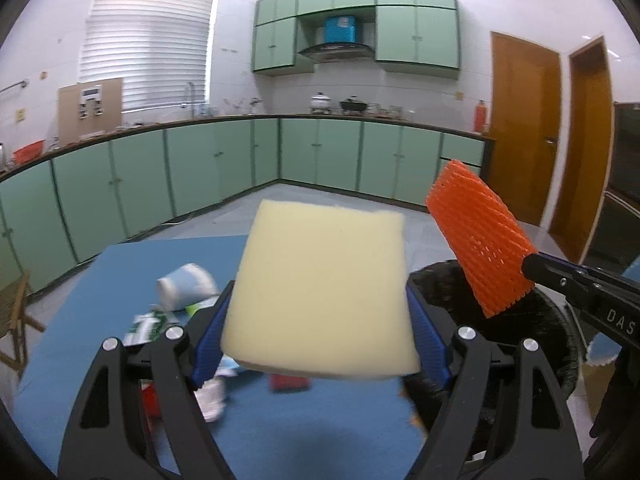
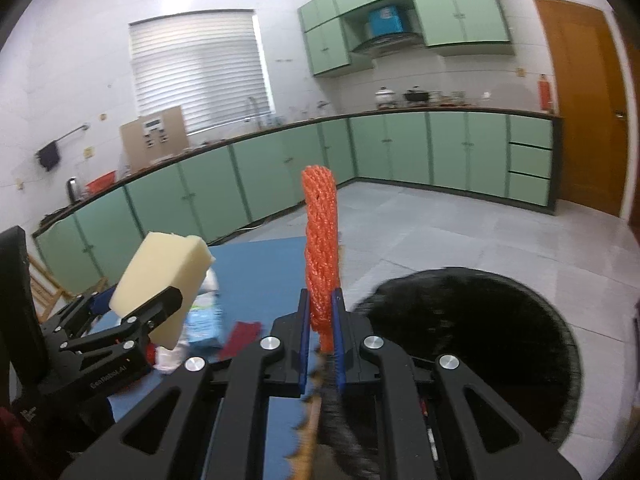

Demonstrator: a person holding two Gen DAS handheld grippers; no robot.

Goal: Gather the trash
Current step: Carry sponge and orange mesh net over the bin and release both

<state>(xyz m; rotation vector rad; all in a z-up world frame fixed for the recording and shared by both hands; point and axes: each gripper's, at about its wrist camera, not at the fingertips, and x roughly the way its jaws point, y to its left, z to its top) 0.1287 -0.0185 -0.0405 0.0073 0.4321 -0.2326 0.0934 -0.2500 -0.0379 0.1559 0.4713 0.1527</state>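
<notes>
My left gripper (image 1: 318, 320) is shut on a pale yellow foam block (image 1: 322, 292) and holds it above the blue table (image 1: 280, 432); the block also shows in the right wrist view (image 2: 164, 276). My right gripper (image 2: 322, 320) is shut on an orange foam net sleeve (image 2: 320, 248), which stands upright next to the black trash bin (image 2: 476, 344). In the left wrist view the sleeve (image 1: 480, 240) hangs over the bin (image 1: 444, 288), at the right of the block. More trash lies on the table: a tipped white-and-blue cup (image 1: 186, 286), cartons (image 1: 146, 324) and a red wrapper (image 1: 290, 383).
Green kitchen cabinets (image 1: 224, 160) run along the far walls under a counter with pots. A wooden chair (image 1: 14, 320) stands left of the table. Brown doors (image 1: 524, 120) are at the right. Grey tiled floor lies beyond the table.
</notes>
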